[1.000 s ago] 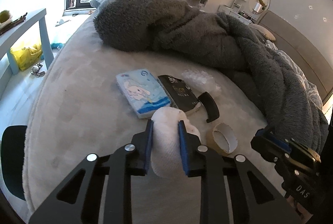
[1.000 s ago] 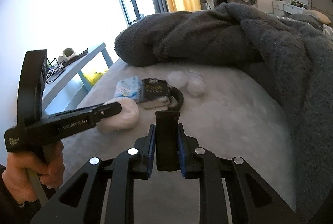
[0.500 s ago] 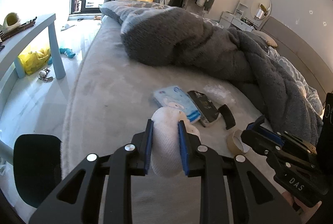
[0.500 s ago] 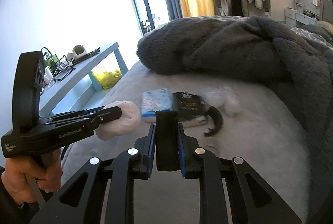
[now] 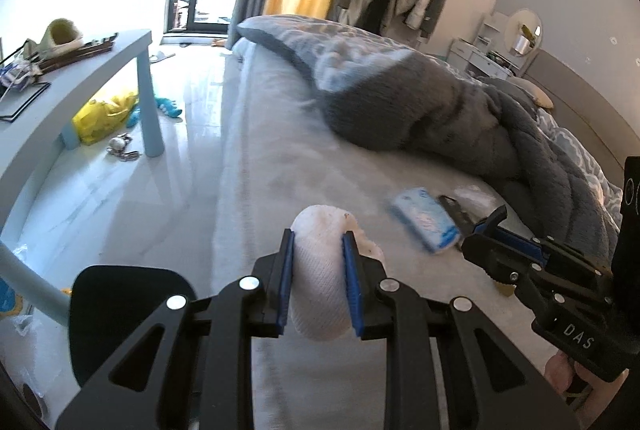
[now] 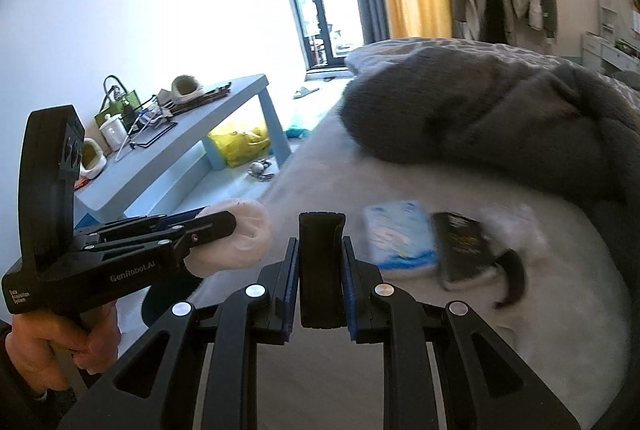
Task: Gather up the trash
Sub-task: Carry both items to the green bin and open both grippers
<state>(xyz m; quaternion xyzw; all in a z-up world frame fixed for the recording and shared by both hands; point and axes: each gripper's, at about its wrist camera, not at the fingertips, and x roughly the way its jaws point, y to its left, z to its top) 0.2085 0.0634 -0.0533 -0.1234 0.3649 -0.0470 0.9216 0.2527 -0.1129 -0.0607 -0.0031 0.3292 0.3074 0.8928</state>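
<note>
The left tool [image 5: 317, 250] is clamped on a white wad of tissue [image 5: 320, 290], its blue pads pressed into both sides of the wad so that the soft roll bulges above and below them; in the right wrist view the same wad [image 6: 240, 238] sticks out past the tip of the left tool, held up in the air off the near edge of the bed [image 5: 280, 158]. The right tool [image 6: 320, 262] is closed on a narrow black piece [image 6: 322, 266] that stands upright between its pads, curved like a shallow channel; what it is I cannot say for sure. On the grey bed cover beyond both tools lie a blue-and-white tissue pack [image 6: 400, 238] and, just beside it on the right, a black packet [image 6: 464, 250], with a curved black strip [image 6: 512, 278] touching that packet's far corner; motion blur softens all three. A dark grey fleece blanket [image 6: 500, 118] is heaped across the far part of the bed. To the left, on the floor, stands a light blue counter [image 6: 224, 110] with clutter on top and a yellow bag [image 6: 240, 142] beneath it. A hand [image 6: 60, 342] grips the handle of the left tool.
</note>
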